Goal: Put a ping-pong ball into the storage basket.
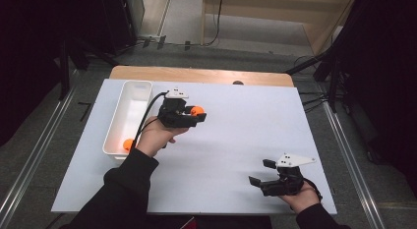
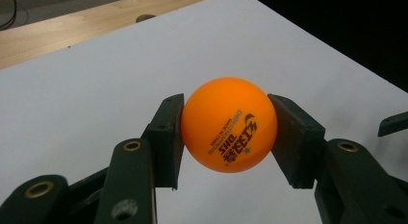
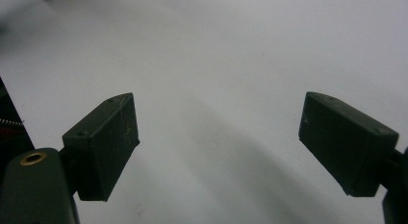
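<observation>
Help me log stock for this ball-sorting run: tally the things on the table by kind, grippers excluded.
Orange balls: 2, one in the left gripper, one in the tray
White tray: 1
Total: 3

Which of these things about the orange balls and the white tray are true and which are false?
1. The left hand-held gripper is shut on an orange ball. True.
2. The right hand-held gripper holds a ball too. False: its jaws are open with nothing between them.
3. Another ball lies in the white tray. True.
4. The tray sits at the table's right side. False: in the high view it is at the left, beside the left hand.
5. The held ball has dark print on it. True.
</observation>
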The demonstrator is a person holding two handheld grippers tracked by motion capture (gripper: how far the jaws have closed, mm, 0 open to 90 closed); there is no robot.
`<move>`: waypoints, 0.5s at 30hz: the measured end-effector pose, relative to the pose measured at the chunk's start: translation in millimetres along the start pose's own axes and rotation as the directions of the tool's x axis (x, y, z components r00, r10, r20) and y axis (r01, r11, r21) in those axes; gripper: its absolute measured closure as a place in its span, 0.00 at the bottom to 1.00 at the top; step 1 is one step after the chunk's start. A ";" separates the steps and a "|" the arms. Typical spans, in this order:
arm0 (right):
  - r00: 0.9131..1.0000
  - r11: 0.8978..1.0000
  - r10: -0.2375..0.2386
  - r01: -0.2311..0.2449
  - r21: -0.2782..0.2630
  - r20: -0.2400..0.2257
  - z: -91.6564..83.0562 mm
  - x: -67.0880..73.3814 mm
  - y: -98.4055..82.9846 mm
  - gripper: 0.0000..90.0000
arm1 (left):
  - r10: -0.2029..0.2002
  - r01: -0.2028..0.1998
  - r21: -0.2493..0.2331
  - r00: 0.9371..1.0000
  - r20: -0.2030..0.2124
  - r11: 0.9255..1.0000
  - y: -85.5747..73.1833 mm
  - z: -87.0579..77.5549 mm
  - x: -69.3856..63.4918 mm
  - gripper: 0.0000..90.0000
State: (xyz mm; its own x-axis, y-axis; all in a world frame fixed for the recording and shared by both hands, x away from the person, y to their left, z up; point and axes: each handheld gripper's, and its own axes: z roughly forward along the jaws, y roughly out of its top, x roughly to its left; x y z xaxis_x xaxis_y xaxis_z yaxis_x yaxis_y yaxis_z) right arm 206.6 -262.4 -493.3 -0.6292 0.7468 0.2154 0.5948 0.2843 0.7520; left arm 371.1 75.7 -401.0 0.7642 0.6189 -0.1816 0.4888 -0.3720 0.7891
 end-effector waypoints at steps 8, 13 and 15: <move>1.000 1.000 0.006 -0.006 0.008 0.002 0.3 0.2 -0.2 0.14 | -0.003 0.004 0.012 1.000 -0.010 1.000 1.1 -5.9 3.7 0.56; 1.000 1.000 -0.001 0.000 0.009 0.001 0.6 0.0 0.1 0.14 | -0.007 0.007 0.008 1.000 -0.015 1.000 1.6 -9.4 6.5 0.56; 1.000 1.000 0.003 -0.003 0.008 0.001 0.6 -0.1 0.1 0.14 | -0.011 0.011 0.006 1.000 -0.018 1.000 2.1 -11.3 7.8 0.56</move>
State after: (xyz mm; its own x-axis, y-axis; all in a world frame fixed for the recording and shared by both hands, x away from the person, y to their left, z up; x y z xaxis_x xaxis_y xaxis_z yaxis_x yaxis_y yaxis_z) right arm 207.1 -262.0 -493.6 -0.6268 0.7484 0.2168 0.6008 0.2871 0.7461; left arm 373.4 87.6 -394.1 0.7511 0.6355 -0.1792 0.4994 -0.3693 0.7837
